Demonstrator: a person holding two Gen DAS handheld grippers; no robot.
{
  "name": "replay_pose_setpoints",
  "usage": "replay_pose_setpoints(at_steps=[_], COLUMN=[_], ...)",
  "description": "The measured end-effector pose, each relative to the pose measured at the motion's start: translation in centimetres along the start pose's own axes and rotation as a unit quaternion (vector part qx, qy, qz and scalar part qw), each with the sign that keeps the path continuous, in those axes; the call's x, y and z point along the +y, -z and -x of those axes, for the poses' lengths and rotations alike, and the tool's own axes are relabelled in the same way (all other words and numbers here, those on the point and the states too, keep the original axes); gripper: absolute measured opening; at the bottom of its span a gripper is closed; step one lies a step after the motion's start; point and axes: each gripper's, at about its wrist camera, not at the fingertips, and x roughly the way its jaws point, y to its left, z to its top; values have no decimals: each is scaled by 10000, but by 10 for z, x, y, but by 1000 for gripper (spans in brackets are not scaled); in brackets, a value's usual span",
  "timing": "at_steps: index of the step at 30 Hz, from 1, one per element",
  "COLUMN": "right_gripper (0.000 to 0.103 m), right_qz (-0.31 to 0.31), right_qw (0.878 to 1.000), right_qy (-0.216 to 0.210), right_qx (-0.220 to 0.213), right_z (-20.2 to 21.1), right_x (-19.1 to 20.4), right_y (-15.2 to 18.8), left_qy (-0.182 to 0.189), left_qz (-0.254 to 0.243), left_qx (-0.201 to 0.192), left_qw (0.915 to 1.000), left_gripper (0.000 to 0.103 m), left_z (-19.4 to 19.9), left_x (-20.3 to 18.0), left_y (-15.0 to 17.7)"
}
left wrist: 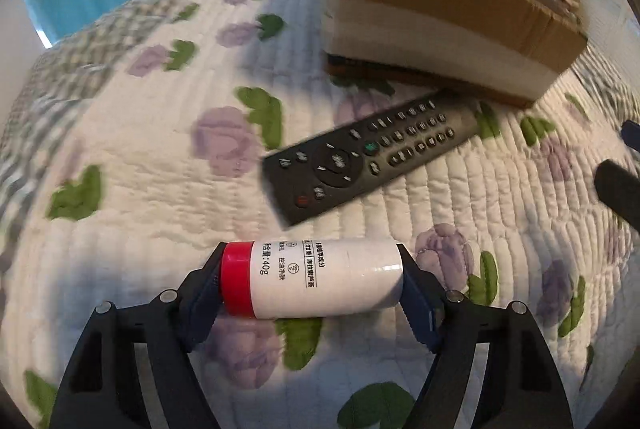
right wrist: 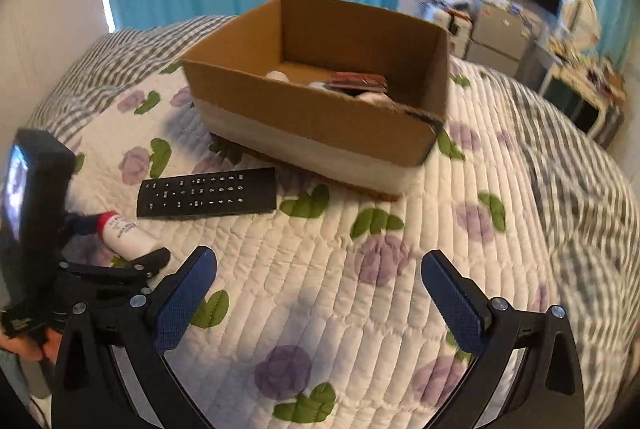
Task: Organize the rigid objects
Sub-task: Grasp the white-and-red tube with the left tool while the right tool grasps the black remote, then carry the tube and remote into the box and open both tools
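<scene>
Left gripper (left wrist: 310, 283) clamps a white bottle (left wrist: 324, 279) endwise above the quilt (left wrist: 140, 229), the remote (left wrist: 368, 153) and cardboard box (left wrist: 452, 29) beyond. Right gripper (right wrist: 318, 295) gapes wide, holding nothing, over the quilt beside the remote.

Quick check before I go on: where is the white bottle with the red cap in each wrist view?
Left wrist: bottle lies sideways at bottom centre, between the left gripper's pads, cap to the left.
Right wrist: bottle at far left, in the left gripper, cap pointing away.
Shared landmark: the black remote, just beyond the bottle, in front of the cardboard box.
</scene>
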Motion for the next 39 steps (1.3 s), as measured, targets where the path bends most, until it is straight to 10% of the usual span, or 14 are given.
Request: replay_pose_setpoints(at_steps=[7, 16, 25, 35, 39], right_gripper=[93, 75, 68, 21, 19], right_qz=[1678, 3100, 3199, 2022, 1694], right_qw=[9842, 9433, 9389, 9661, 9739], right_qy=[-555, -1168, -1271, -1482, -1341], right_qx=[119, 192, 42, 618, 697], right_z=[-28, -83, -112, -79, -51], right_x=[41, 86, 104, 81, 65], right_y=[-18, -25, -28, -22, -6], left_qy=[-552, -819, -765, -535, -339], left_qz=[1148, 1270, 1434, 1451, 1346], left_qx=[-97, -134, -191, -188, -238], left_qw=[9918, 9884, 9865, 9878, 9900], left_gripper=[79, 79, 79, 79, 79], left_z=[29, 27, 23, 29, 36], left_x=[15, 16, 24, 26, 18], left_y=[22, 22, 17, 19, 20])
